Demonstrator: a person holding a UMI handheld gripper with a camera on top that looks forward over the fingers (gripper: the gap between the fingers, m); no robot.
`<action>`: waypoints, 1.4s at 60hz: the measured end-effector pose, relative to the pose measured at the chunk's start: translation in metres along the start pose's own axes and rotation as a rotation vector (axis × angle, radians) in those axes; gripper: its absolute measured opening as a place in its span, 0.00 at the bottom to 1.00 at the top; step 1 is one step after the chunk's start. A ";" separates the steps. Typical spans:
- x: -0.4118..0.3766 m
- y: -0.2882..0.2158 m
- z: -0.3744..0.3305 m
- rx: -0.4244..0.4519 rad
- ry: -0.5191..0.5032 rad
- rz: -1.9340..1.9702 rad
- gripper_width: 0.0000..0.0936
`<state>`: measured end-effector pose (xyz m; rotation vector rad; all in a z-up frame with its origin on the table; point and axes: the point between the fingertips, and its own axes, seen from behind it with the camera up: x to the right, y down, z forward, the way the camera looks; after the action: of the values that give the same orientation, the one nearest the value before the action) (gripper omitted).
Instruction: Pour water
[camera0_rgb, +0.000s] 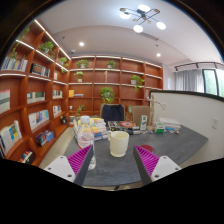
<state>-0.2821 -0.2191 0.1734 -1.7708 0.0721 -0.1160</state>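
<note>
A pale, translucent plastic cup (119, 143) is seen upright on the grey table (150, 155), just ahead of the spread gripper (113, 162), apparently lined up so it can be grasped for pouring

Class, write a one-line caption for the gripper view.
Open gripper faces a pale cup on a grey table.

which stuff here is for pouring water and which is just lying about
For the job: the white cup just ahead of the open gripper, not held; the grey table it stands on.

Lying about: small cluttered items behind the cup, bookshelves, potted plants, ceiling lamp.
</note>
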 end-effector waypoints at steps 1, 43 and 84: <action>-0.013 -0.004 -0.006 0.000 -0.004 -0.005 0.91; -0.129 0.036 0.126 0.054 -0.253 -0.038 0.90; -0.130 0.022 0.161 0.085 -0.280 0.223 0.36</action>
<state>-0.3916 -0.0525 0.1148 -1.6667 0.0608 0.2854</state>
